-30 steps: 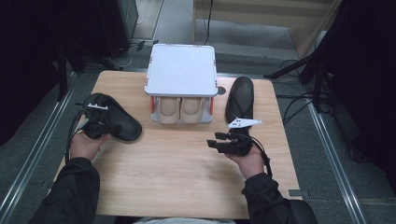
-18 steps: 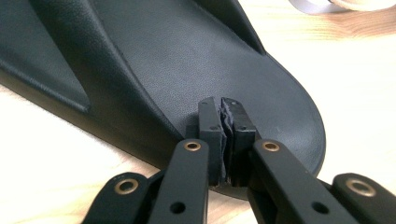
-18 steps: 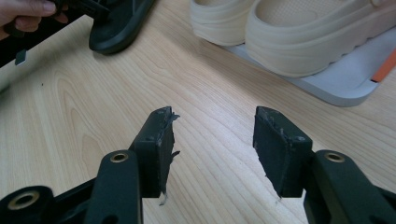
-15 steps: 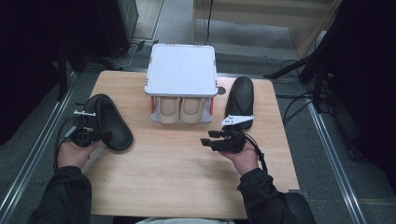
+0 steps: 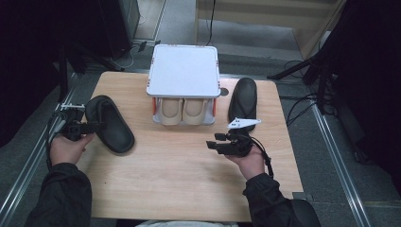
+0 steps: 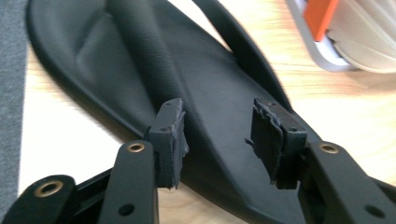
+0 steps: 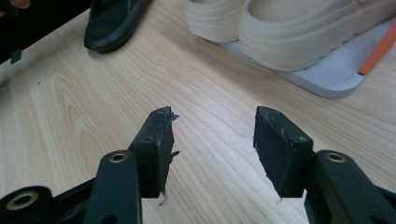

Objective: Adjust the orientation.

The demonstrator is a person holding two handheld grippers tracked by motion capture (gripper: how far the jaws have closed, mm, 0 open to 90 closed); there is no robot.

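Black rubber slide sandal [image 5: 109, 124] lies flat on the pale wooden table [image 5: 179, 189], toward nine o'clock from the table's middle, its toe pointing to about four o'clock. My left gripper [image 5: 89, 126] sits at the sandal's outer edge, close against its nine o'clock side, and its jaws have just been opening. In the left gripper view the two black pads [image 6: 170, 135] stand well apart above the sandal's footbed [image 6: 210, 93], with the strap running off toward twelve o'clock; the pads press on nothing, so the sandal is let go and rests on the wood by itself.

My right gripper [image 5: 215, 143] hangs over bare wood at about four o'clock from the table's middle, jaws spread wide, nothing between them; the right gripper view shows only wood grain in the gap.

At twelve o'clock stands a small white two-tier rack with orange posts [image 5: 184, 71], and a pair of cream chunky-soled sandals [image 5: 182, 111] sits side by side on its lower shelf. A second black slide sandal [image 5: 243, 97] lies at two o'clock, just beside the rack.
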